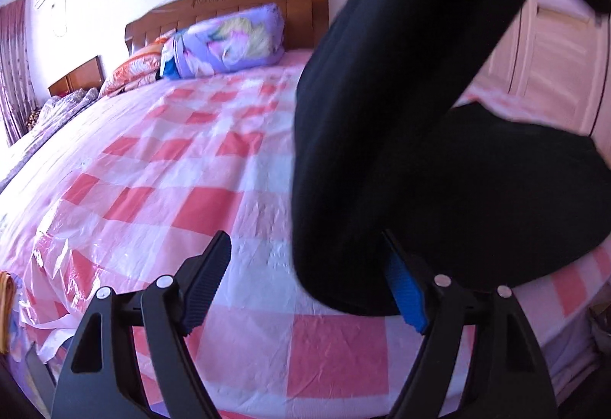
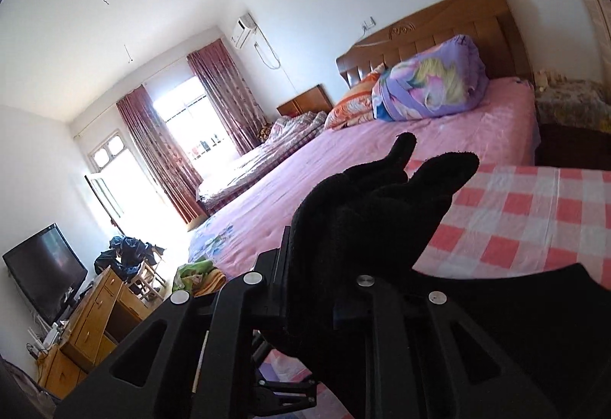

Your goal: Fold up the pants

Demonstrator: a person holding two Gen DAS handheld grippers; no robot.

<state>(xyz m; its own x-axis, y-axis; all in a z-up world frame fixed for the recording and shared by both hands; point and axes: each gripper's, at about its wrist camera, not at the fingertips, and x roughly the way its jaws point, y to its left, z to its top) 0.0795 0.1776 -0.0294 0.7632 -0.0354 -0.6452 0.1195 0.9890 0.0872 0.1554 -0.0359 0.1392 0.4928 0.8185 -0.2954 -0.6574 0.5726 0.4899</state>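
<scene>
The black pants hang from the upper right down onto the checked bed cover in the left wrist view. My left gripper is open; the cloth drapes against its right blue pad and the left finger stands clear. In the right wrist view my right gripper is shut on a bunch of the black pants, which sticks up between the fingers above the bed. More black cloth lies at the lower right.
A purple folded quilt and orange pillow lie by the wooden headboard. A second bed, a curtained window, a TV and a wooden desk lie to the left.
</scene>
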